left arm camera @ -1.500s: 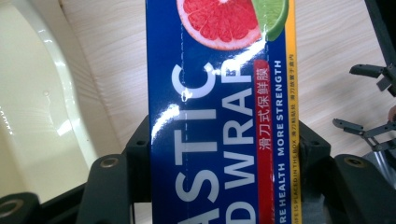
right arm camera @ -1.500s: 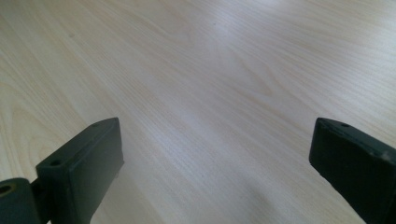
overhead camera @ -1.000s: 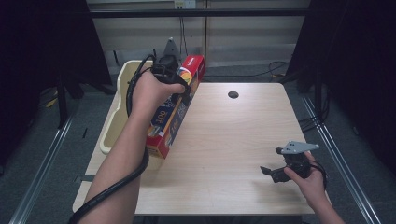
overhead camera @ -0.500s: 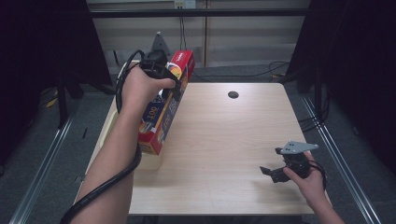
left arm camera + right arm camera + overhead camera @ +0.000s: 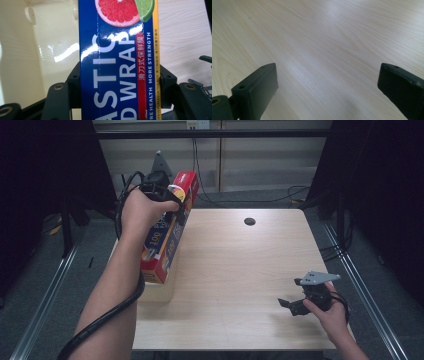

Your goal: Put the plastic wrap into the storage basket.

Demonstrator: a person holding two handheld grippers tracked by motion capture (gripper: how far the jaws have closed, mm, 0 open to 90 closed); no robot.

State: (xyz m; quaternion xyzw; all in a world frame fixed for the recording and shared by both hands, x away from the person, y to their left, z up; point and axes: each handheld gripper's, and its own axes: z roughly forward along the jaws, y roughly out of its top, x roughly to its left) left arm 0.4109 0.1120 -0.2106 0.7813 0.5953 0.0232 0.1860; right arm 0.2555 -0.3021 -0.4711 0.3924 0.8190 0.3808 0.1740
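A long box of plastic wrap (image 5: 166,242), blue and red with a grapefruit picture, hangs tilted in the air at the table's left edge. My left gripper (image 5: 172,204) is shut on its upper part. In the left gripper view the box (image 5: 117,62) stands between the two black jaws, which press on both its sides, and my left gripper (image 5: 117,82) is above a cream bin (image 5: 50,50). My right gripper (image 5: 288,303) rests low at the table's front right, open. Its jaws stand wide apart in the right gripper view, with only bare wood between them (image 5: 327,85).
The cream plastic bin (image 5: 161,293) stands at the table's left side, mostly hidden by my forearm and the box. The light wooden table (image 5: 240,270) has a round dark hole (image 5: 249,221) near its far edge. Cables lie on the floor beyond the table.
My left hand has carried the box leftward, off the table's wood and over the bin, and a little higher. The right hand has stayed where it was.
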